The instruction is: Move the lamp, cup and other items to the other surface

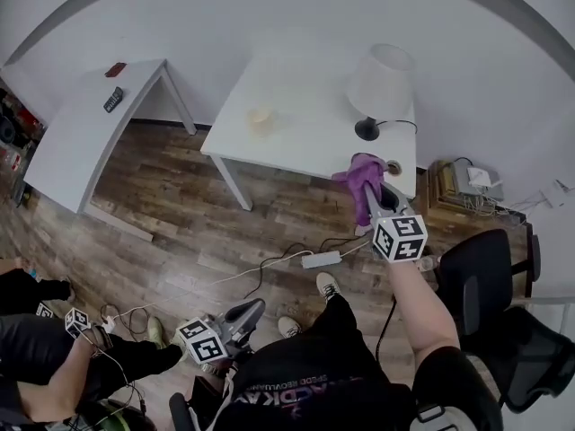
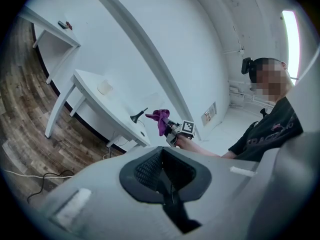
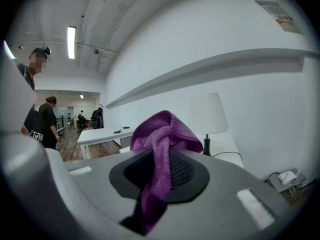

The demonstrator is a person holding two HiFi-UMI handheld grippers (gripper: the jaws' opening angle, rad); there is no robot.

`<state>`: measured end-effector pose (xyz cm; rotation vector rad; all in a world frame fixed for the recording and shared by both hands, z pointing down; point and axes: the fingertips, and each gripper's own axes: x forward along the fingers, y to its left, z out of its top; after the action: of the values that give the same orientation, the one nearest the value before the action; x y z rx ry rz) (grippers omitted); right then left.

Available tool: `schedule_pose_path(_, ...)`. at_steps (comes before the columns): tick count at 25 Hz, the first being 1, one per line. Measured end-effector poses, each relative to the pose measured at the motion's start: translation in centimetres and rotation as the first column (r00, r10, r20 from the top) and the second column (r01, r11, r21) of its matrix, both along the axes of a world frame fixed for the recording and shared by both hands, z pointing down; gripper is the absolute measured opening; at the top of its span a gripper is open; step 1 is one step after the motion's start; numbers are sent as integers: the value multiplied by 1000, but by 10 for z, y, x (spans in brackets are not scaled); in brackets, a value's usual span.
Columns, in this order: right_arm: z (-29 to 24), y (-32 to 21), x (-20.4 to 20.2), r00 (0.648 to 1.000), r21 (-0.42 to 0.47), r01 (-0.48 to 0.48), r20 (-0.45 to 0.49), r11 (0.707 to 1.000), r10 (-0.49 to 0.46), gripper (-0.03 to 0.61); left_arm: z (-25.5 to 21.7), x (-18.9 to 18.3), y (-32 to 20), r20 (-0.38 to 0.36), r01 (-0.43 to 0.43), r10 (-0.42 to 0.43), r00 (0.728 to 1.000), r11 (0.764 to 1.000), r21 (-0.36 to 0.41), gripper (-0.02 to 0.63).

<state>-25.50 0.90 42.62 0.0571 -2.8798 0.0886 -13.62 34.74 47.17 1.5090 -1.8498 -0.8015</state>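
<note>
Purple job first: clamping a bunched purple microfibre cloth point(image 3: 162, 134) in the right gripper point(image 3: 161, 176), jaws pinched on its middle fold, tail hanging down through the gap. Holding it in the air by the near right corner of the white square table point(image 1: 296, 146), clear of the surface. Judging it light, limp, unbreakable, with a grippy pile. No slip worry, only loose ends dragging or snagging. Mid-bunch pinch looks fine as is.

On the left gripper point(image 2: 165, 173): jaws together on nothing, parked low near the body, well apart from the table.

Left to move, by the look of it:
- white-shaded lamp point(image 1: 379, 88) with thin black stem and round black base, far right on the table, black cord point(image 1: 402, 122) running off the right edge. Expect top-heavy, with a flimsy, crushable shade. Take by the stem just above the base, keep upright, mind cord slack. Cannot tell whether plugged in.
- small cream cup point(image 1: 260, 118), far centre-left on the same table, well apart from the lamp. Probably light and rigid, maybe slick. Cannot tell material or contents. Grip across the wall at the rim, keep level.

Assumed target: long white table point(image 1: 76, 142) at far left, carrying a black remote point(image 1: 113, 100) and a small red item point(image 1: 115, 69) at its far end. Aim for the bare near part.
</note>
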Motion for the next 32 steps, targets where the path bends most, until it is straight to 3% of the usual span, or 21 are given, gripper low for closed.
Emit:
schedule_pose_path(5,-5,-38,67,991,2,-130,1,991,130,58,-1,18,-28,0,-132,132,991,991,4,0)
schedule_pose_path(10,-6,-89,134,963,-2,-268,-10,963,268,58,-7,31,-66,3,-236,236,972,972,6,0)
schedule_pose_path(22,-2,-226,284,878,-15,-478,-30,878,477,58,-13,101,-215,-9,-463,463,886,886,-1,0)
schedule_pose_path(32,27,-349,416,753,-21,-655,-89,755,651,58,-7,161,-329,-38,-580,579,814,815,-6,0)
